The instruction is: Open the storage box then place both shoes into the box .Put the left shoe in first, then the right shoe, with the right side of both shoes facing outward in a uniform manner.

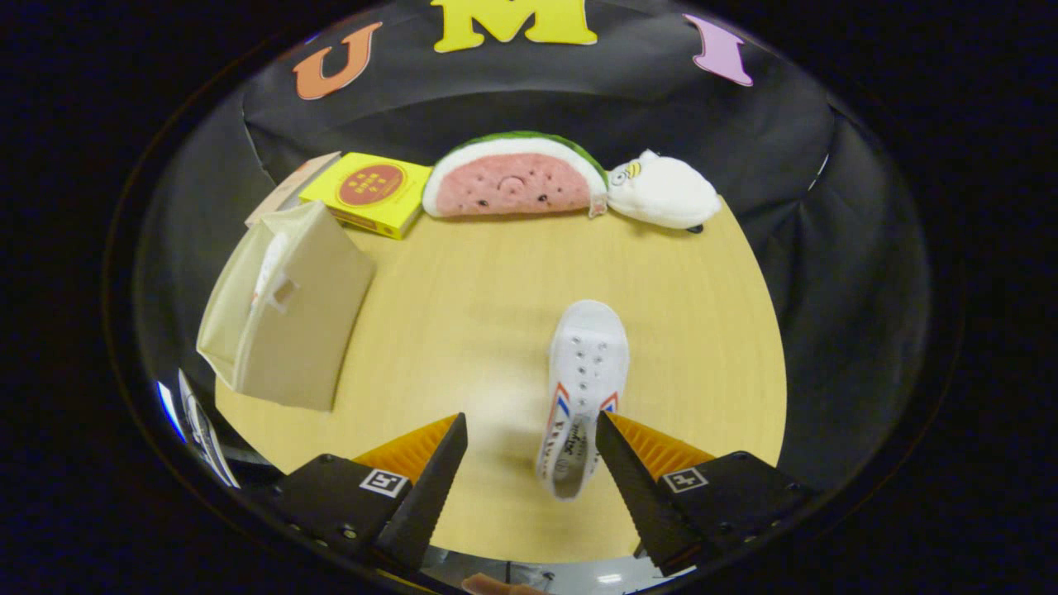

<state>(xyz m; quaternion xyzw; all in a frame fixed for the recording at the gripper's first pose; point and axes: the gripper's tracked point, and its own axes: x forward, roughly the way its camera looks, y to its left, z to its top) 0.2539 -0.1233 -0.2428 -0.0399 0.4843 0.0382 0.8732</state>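
Fingers: nearest to me, the gripper stands wide open with nothing held; I read a broad gap between the two tips, and neither one presses on anything.
Storage box: far to the left of the fingers, the beige box stands on the table near its left edge. Its flap looks swung open toward the left, and something pale shows inside, though I cannot tell whether that is the other shoe.
Yellow carton: behind the box, at the far left of the table, lies a flat yellow carton.
Watermelon cushion: at the far middle, a slice-shaped watermelon cushion rests against the booth wall.
White soft toy: just right of the cushion and touching its corner, a white soft toy lies on the far edge.
Shoe: a white canvas shoe lies on the table with its toe pointing away from me; its heel end sits between the fingers, close beside the right one, and I cannot say whether they touch.
Step in hand: I judge I am lining up to grasp this shoe, the box being already open.
Next move: I would centre the heel between the tips, close both on its sides, then carry it left to the box, keeping the right side outward.
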